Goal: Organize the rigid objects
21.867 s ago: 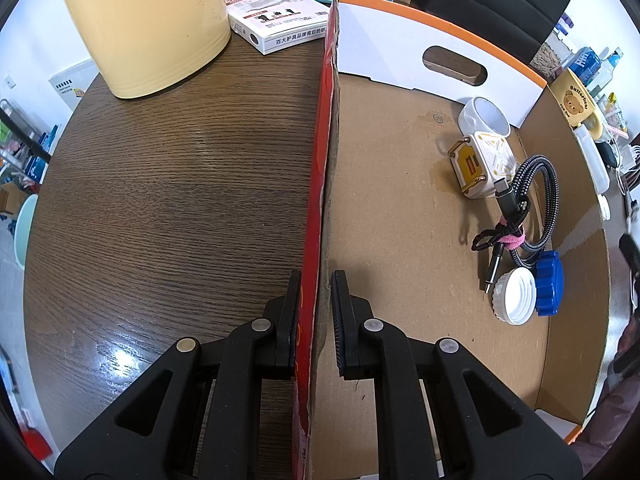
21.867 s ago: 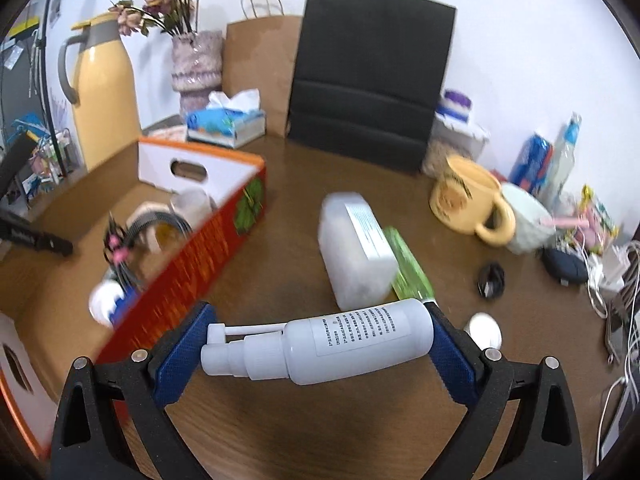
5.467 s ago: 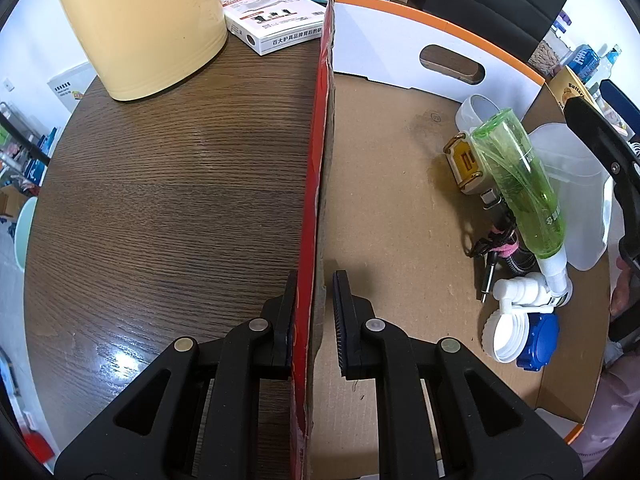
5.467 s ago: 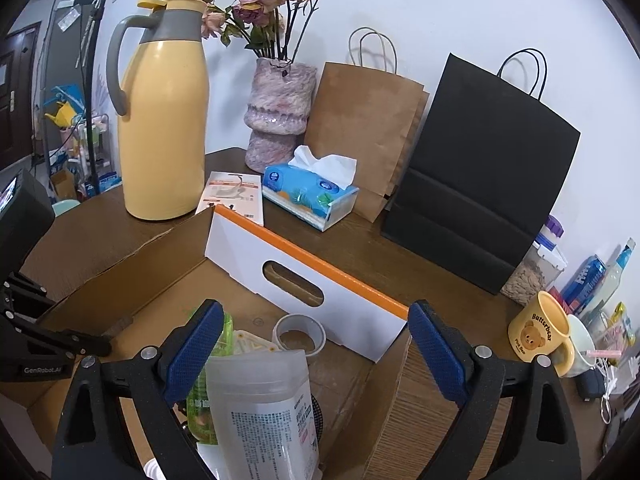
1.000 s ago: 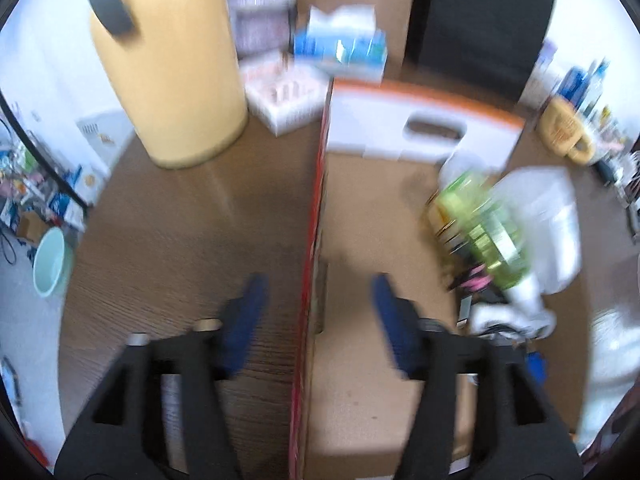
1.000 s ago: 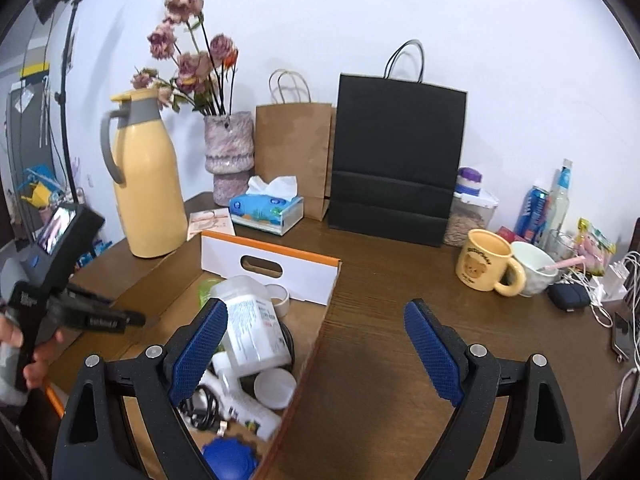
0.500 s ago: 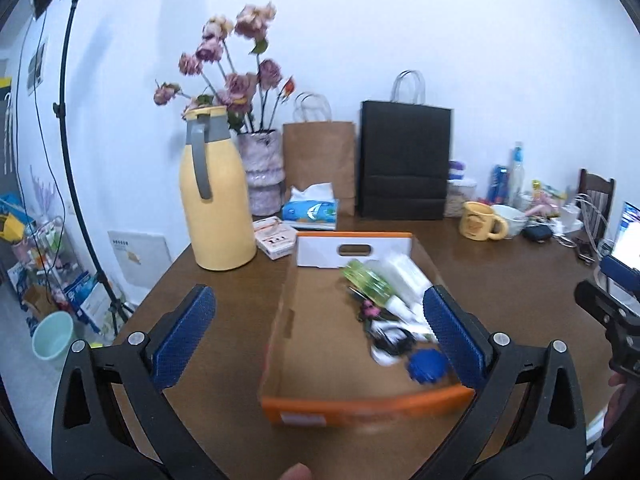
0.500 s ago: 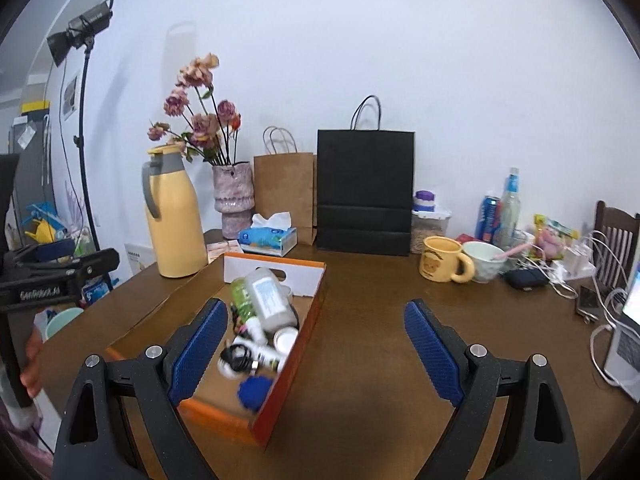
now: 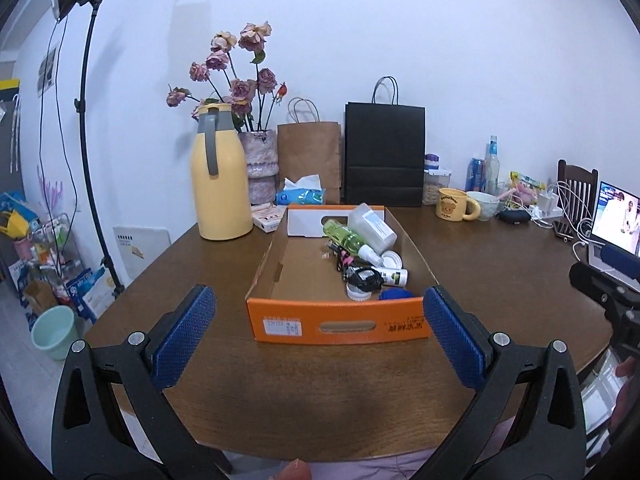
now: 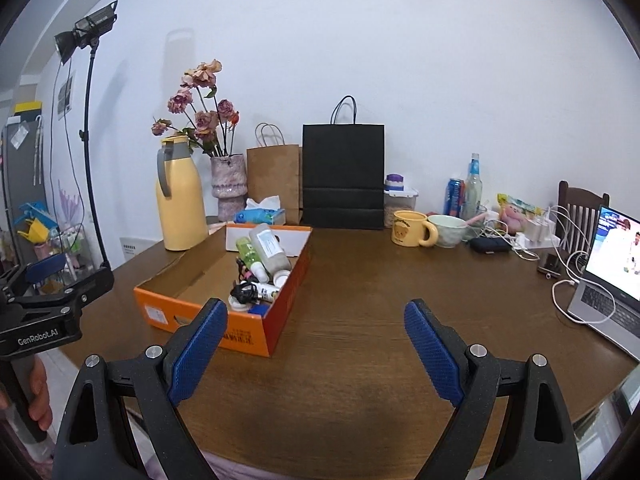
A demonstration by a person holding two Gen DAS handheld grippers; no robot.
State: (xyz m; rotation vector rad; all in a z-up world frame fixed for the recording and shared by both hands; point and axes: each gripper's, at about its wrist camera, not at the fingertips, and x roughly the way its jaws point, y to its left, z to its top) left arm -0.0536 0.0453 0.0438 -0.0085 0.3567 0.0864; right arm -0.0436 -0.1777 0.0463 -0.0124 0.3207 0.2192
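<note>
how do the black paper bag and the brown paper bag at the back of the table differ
The black paper bag is taller and wider than the brown paper bag. The black paper bag is matte black with dark thin handles; the brown paper bag is plain kraft brown with pale handles. The brown one stands closer to the pink vase, the black one closer to the yellow bear mug. Both stand upright against the white wall, side by side, handles up.

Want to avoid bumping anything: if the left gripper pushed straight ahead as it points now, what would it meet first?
Most likely the orange box: its near wall sits centred ahead of the open, empty left gripper, with only bare table between. Depth is uncertain.
</note>
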